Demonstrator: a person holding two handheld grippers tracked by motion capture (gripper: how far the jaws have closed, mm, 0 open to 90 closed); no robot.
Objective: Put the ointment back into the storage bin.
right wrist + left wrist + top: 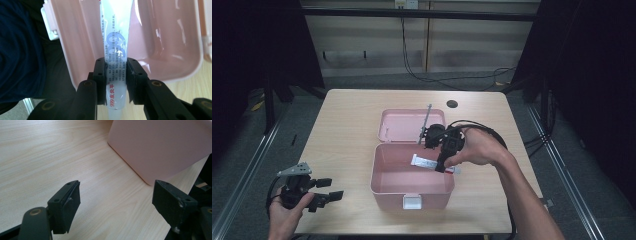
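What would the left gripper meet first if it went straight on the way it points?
Probably the outer wall of the pink box. The left gripper, jaws open with nothing between them, points across bare table toward it; depth is hard to judge.

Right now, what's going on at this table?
A person is working with a tool in each hand at a wooden table. The right tool is shut on a white ointment tube and holds it over the open pink box, whose lid lies folded back behind it. The tube has not been let go. The left tool stands open with nothing between its jaws, near the table's front left corner, beside the box.
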